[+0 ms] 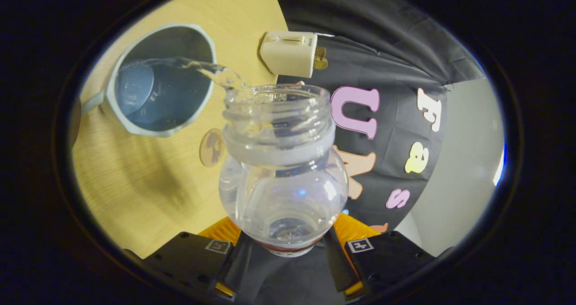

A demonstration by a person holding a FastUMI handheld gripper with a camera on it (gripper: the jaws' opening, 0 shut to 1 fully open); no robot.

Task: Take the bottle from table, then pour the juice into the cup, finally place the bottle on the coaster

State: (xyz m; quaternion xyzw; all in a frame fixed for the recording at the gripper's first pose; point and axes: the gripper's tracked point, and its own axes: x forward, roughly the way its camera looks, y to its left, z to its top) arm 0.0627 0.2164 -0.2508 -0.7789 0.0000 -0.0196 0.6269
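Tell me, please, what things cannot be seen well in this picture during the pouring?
- Gripper fingers: the bottle hides where they press it, gripper view.
- Coaster: partly behind the bottle neck; its print is too small.
- Cup: its handle is cut off at the edge; the liquid level is unclear.
- White box on the table: its marking is too small.

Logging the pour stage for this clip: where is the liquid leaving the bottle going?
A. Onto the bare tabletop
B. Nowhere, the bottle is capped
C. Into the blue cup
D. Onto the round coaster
C: a clear stream arcs from the open mouth of the tilted bottle, held between the tongs, over the rim into the blue cup.
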